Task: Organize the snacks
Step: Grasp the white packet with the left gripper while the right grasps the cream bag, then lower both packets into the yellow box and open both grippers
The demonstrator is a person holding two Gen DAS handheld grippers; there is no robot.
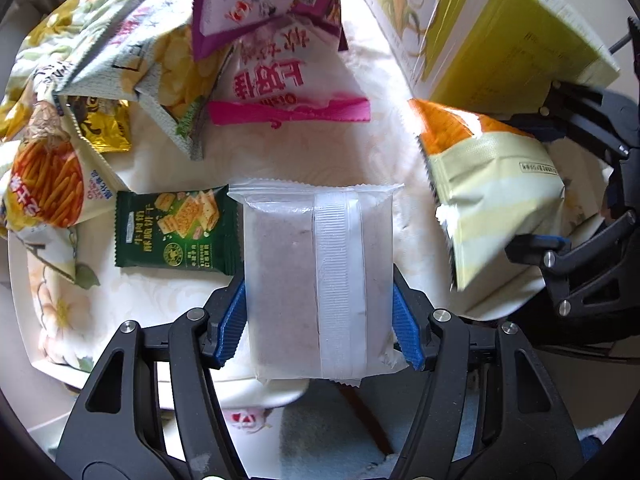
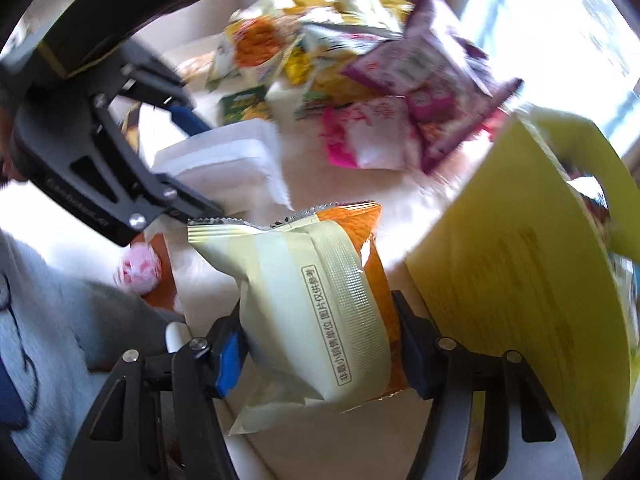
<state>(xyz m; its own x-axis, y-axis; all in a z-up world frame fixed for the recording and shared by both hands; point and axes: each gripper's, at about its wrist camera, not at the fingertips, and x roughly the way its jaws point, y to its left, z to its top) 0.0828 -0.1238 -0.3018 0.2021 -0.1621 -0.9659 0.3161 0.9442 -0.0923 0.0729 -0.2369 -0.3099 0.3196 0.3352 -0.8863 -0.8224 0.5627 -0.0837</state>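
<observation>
Far left: orange-and-white bag of stick snacks (image 1: 48,188), then dark green cracker packet (image 1: 172,234) flat on cream floral cloth (image 1: 312,152). Centre: left gripper (image 1: 320,320) pinches translucent white packet with ribbed seam (image 1: 316,280), held over cloth. Right: right gripper (image 2: 320,356) pinches pale green-and-orange foil packet (image 2: 316,312), just beside yellow cardboard box (image 2: 520,292).

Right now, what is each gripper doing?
Left gripper: closed on the translucent white packet.
Right gripper: closed on the orange and cream packet.
</observation>
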